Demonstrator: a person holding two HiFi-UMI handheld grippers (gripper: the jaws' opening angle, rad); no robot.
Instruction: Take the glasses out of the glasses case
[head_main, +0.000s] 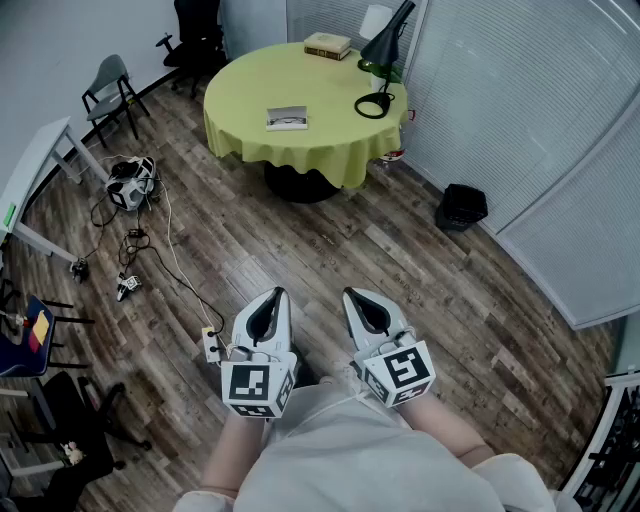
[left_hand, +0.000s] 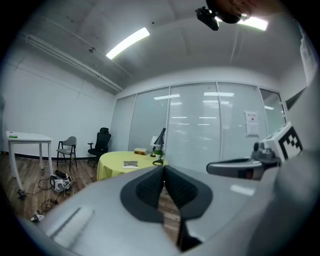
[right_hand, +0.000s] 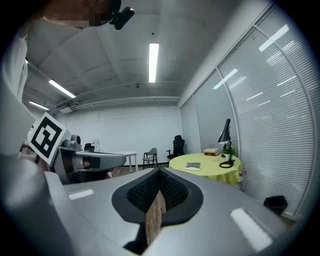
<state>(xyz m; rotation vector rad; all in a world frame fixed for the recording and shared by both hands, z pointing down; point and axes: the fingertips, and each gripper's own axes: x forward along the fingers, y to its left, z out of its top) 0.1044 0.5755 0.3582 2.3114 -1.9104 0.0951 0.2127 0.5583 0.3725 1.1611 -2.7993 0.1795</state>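
Observation:
A flat grey-and-white case (head_main: 287, 118), probably the glasses case, lies on the round table with a yellow cloth (head_main: 245, 85) across the room. Both gripper views show it small and far off: the case (left_hand: 130, 163) and the case (right_hand: 193, 165). No glasses can be made out. My left gripper (head_main: 277, 294) and right gripper (head_main: 351, 294) are held side by side close to my body, above the wooden floor and well short of the table. Each is shut with nothing between its tips, as seen at the left gripper (left_hand: 163, 168) and the right gripper (right_hand: 160, 171).
On the table also stand a black desk lamp (head_main: 384, 55) and stacked books (head_main: 327, 45). A black bin (head_main: 460, 207) sits by the blind-covered glass wall. Cables and a device (head_main: 131, 181) lie on the floor left, near a white desk (head_main: 35, 165) and a grey chair (head_main: 110, 92).

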